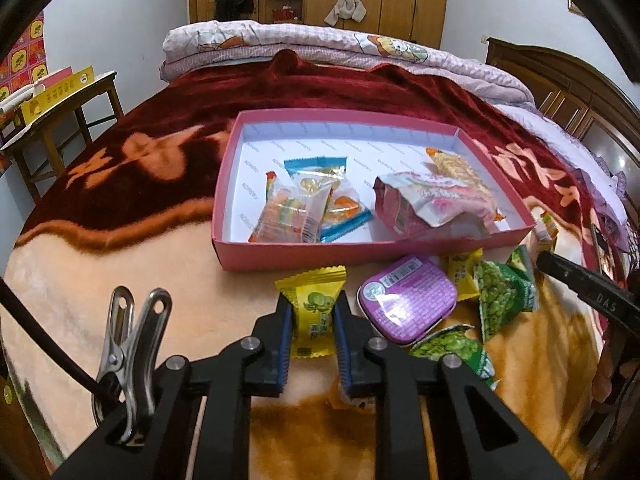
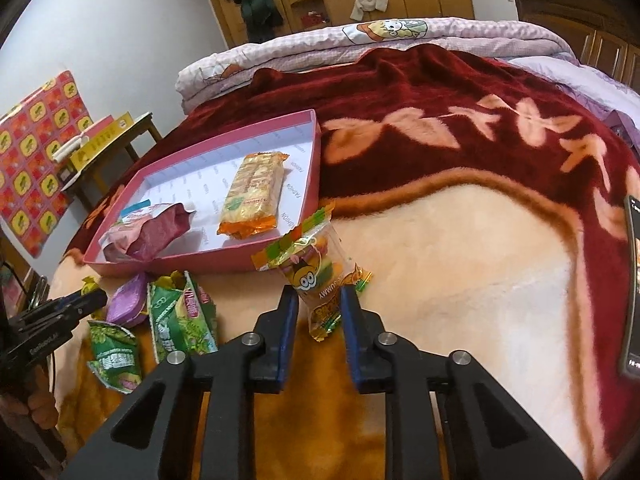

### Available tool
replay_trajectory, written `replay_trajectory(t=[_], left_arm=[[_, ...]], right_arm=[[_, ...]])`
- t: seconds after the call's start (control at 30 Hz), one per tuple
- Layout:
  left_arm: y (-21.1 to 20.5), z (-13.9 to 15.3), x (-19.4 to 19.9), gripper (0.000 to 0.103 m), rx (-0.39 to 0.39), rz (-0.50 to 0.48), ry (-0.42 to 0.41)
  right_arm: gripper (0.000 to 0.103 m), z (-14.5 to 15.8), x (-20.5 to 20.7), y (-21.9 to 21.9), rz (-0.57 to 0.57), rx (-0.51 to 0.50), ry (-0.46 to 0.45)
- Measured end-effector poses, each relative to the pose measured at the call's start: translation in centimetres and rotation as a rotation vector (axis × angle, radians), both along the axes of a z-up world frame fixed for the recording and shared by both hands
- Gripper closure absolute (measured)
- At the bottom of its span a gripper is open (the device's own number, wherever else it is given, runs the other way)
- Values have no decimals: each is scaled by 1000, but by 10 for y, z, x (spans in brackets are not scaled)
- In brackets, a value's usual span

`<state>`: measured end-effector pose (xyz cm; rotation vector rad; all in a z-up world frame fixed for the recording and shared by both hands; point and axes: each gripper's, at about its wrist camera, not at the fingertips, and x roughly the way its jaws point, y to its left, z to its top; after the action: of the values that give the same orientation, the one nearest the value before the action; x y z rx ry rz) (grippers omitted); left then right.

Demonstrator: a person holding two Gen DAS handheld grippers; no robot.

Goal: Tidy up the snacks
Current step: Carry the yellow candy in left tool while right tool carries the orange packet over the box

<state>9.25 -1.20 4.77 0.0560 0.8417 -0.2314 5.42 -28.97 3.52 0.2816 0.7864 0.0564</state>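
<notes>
A pink box (image 1: 256, 256) lies on the bed and holds gummy packets (image 1: 294, 216), a blue packet (image 1: 320, 168), a crumpled pink bag (image 1: 424, 204) and a cracker pack (image 2: 254, 192). My left gripper (image 1: 314, 312) is shut on a yellow candy packet (image 1: 314, 304) just in front of the box. Beside it lie a purple tin (image 1: 408, 300) and green pea packets (image 1: 504, 296). My right gripper (image 2: 319, 304) is shut on a clear gummy packet (image 2: 316, 276) near the pink box's (image 2: 224, 262) front corner. The left gripper's tip (image 2: 86, 302) shows at the left of the right wrist view.
A red and peach blanket (image 1: 120, 208) covers the bed, with a folded quilt (image 1: 280, 44) behind. A wooden stool (image 1: 60, 120) with boxes stands at the left. A phone (image 2: 632, 288) lies at the right edge. Wardrobes line the back wall.
</notes>
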Motion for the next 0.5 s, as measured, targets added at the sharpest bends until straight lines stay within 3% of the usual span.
replay_trajectory(t=[0.5], left_arm=[[4,24,-5,83,-34,-2,-46]], right_arm=[[86,16,-18,9,24,48,-60]])
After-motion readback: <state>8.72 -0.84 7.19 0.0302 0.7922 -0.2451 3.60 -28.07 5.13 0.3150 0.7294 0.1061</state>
